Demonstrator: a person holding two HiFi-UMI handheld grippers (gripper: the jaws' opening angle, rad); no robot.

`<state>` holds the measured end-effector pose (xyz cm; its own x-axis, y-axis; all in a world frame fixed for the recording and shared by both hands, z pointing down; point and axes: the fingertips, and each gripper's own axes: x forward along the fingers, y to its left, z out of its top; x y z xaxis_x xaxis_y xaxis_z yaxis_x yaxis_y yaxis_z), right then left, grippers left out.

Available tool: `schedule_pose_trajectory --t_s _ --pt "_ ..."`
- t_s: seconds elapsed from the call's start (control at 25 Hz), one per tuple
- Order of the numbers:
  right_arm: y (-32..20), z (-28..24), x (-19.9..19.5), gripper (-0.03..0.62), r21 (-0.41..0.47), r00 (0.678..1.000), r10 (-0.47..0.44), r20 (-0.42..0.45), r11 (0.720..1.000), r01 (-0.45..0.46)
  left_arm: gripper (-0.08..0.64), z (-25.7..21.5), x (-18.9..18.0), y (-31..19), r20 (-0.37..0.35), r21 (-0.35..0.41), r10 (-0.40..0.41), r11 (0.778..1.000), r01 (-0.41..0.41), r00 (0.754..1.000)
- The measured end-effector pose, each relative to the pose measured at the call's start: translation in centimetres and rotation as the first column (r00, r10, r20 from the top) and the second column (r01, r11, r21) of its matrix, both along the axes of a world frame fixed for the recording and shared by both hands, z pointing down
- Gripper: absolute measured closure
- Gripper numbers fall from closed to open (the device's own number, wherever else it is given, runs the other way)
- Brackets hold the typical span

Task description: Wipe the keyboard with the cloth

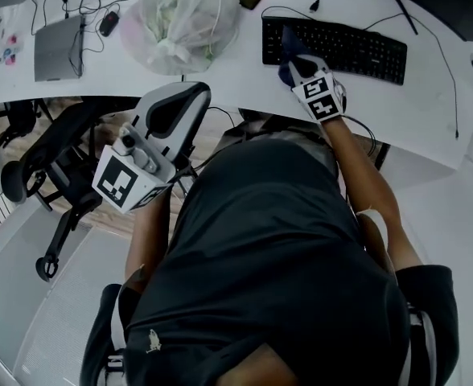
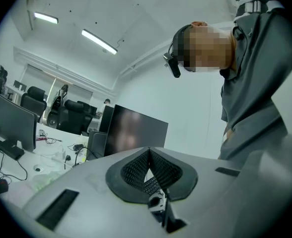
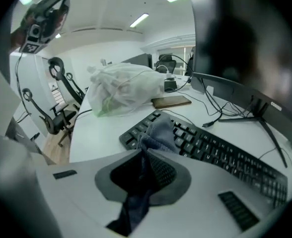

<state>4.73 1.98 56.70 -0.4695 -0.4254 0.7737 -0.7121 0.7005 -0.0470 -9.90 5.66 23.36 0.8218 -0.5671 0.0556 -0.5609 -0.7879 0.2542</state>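
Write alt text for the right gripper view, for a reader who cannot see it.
The right gripper has its jaws shut on a blue-grey cloth, whose bunched end rests on one end of a black keyboard on a white desk. A filled white plastic bag sits beyond the keyboard, and a dark monitor stands at the right.

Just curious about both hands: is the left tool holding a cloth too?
No, the left tool has its jaws shut on nothing; only the right tool grips the cloth.
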Motion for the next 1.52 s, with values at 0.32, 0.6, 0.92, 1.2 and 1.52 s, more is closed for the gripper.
schedule_pose_trajectory --t_s 0.32,0.6,0.92,1.2,1.52 --pt "-7.9 -1.4 2.0 0.557 0.100 0.997 0.057 -0.043 0.994 -0.052 0.555 0.6 0.3 -0.3 0.000 -0.014 0.003 1.000 -0.003 1.000" --pt "2.4 1.2 0.2 0.558 -0.041 1.000 -0.009 0.014 0.999 0.010 0.555 0.5 1.1 -0.1 0.002 -0.010 0.018 1.000 -0.018 1.000" --pt "-7.6 -1.7 2.3 0.557 0.088 0.997 0.075 -0.014 0.993 -0.074 0.555 0.9 2.4 -0.5 0.002 -0.018 0.056 0.998 -0.056 0.998" --pt "1.2 0.2 1.6 0.558 -0.016 0.999 0.036 0.009 0.999 -0.036 0.555 0.9 2.0 -0.3 -0.005 -0.023 0.049 0.999 -0.049 0.999" --pt "-7.9 -0.8 5.3 0.557 0.082 0.987 0.152 -0.042 0.986 -0.148 0.555 1.3 2.8 -0.9 -0.002 -0.031 0.081 0.996 -0.081 0.997"
